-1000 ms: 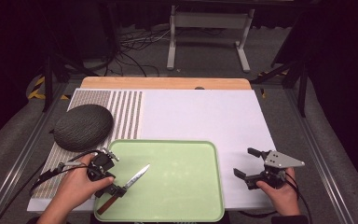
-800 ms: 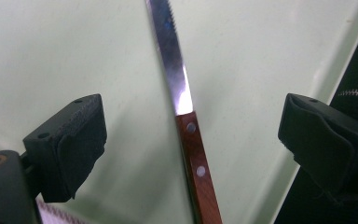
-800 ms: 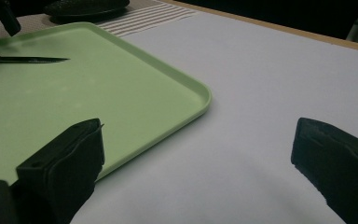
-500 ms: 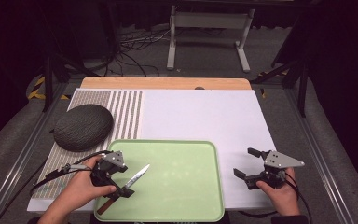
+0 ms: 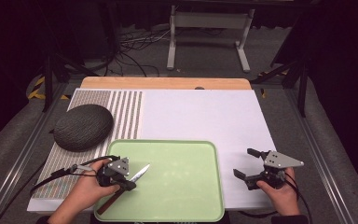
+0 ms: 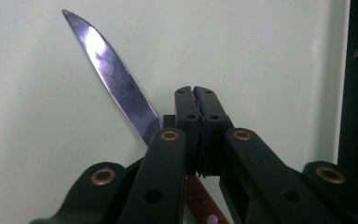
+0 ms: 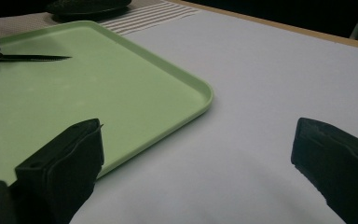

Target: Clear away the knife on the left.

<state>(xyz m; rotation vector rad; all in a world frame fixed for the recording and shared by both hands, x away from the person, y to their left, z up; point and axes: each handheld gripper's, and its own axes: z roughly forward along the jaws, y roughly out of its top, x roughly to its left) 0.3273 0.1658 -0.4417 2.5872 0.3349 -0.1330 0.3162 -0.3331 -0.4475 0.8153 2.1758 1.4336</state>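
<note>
Our left gripper [image 6: 196, 95]: fingers just closed, pressed together above knife [image 6: 114, 77], not gripping it, on green tray [image 5: 186, 163]. Our right gripper [image 5: 249, 165]: fingers wide open, empty, over table [image 5: 200, 116].

We see a table [image 5: 205, 116] bearing a green tray [image 5: 182, 186], striped mat [image 5: 126, 112] and dark oval cushion [image 5: 83, 127].

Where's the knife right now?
In the high view the knife lies on the green tray, at its left side, its handle under the shut left gripper, blade tip pointing toward the tray's middle.
</note>
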